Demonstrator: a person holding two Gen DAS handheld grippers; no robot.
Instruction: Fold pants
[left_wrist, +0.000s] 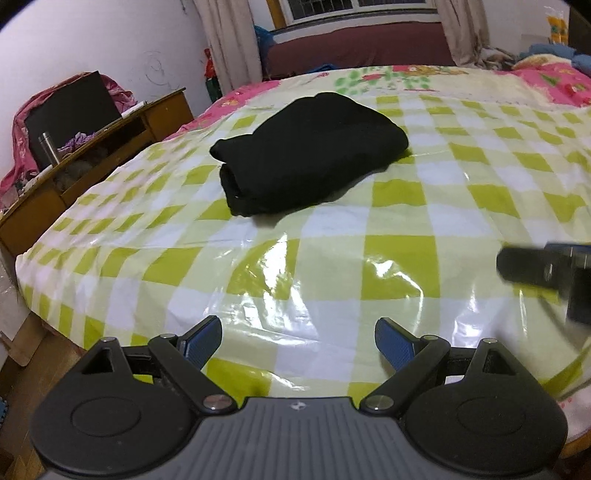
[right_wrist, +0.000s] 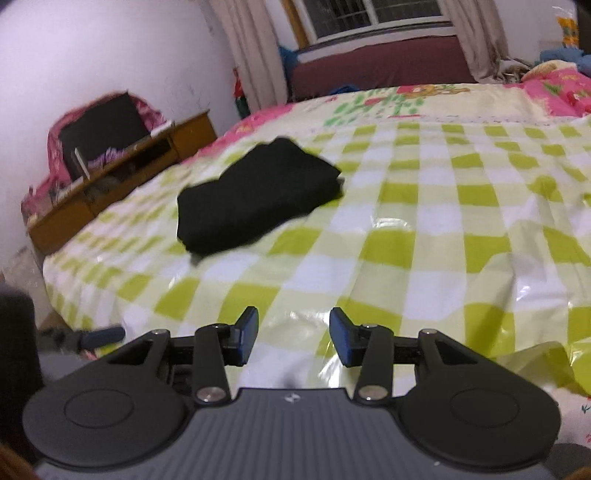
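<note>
Black pants (left_wrist: 306, 151) lie folded into a compact bundle on the green-and-white checked bed cover (left_wrist: 332, 266), far from both grippers. They also show in the right wrist view (right_wrist: 255, 195), ahead and to the left. My left gripper (left_wrist: 297, 338) is open and empty, low over the cover near the bed's front edge. My right gripper (right_wrist: 293, 332) is open and empty, also over the cover. The right gripper shows blurred at the right edge of the left wrist view (left_wrist: 543, 269).
A wooden side cabinet (left_wrist: 92, 155) with a dark box, a metal flask (left_wrist: 50, 149) and clutter stands left of the bed. A maroon bench (left_wrist: 358, 46) under the window lies behind it. Pink bedding (left_wrist: 554, 79) is piled at the far right.
</note>
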